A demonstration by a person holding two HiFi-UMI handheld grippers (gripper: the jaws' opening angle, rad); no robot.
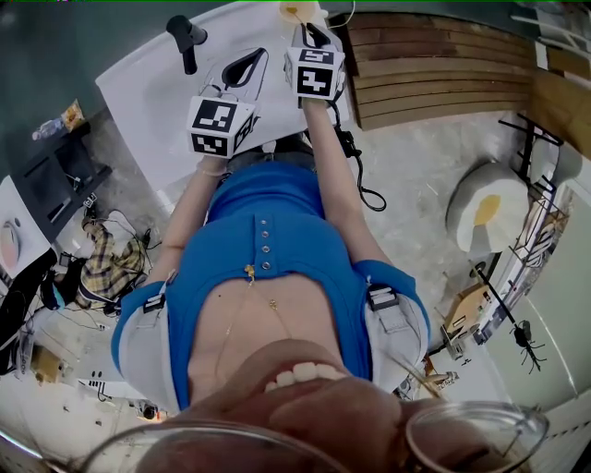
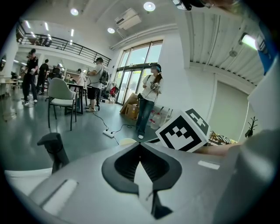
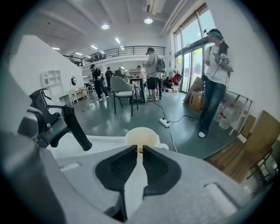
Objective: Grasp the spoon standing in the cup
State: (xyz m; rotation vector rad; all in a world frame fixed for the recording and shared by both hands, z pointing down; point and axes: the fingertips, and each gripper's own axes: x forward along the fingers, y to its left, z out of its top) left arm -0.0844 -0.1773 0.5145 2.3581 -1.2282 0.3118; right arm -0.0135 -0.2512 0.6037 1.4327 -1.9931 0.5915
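Note:
A cream cup (image 3: 141,136) stands at the far edge of the white table (image 1: 152,83), just beyond my right gripper (image 3: 140,149). A thin tan spoon handle (image 3: 140,150) rises from the cup between the right fingertips, and the dark pads close on it with only a narrow slit left. In the head view the right gripper (image 1: 309,32) reaches to the cup (image 1: 300,11). My left gripper (image 2: 140,144) hovers over the table to the left, tips together, with nothing between them. In the left gripper view, the cup's rim (image 2: 127,141) peeks out beyond the left jaws.
A black handle-like stand (image 1: 187,39) (image 3: 57,127) rises from the table left of the cup. Wooden planks (image 1: 434,65) lie on the floor to the right. Cables and bags (image 1: 102,259) litter the floor at left. People and a chair (image 3: 122,89) stand in the hall beyond.

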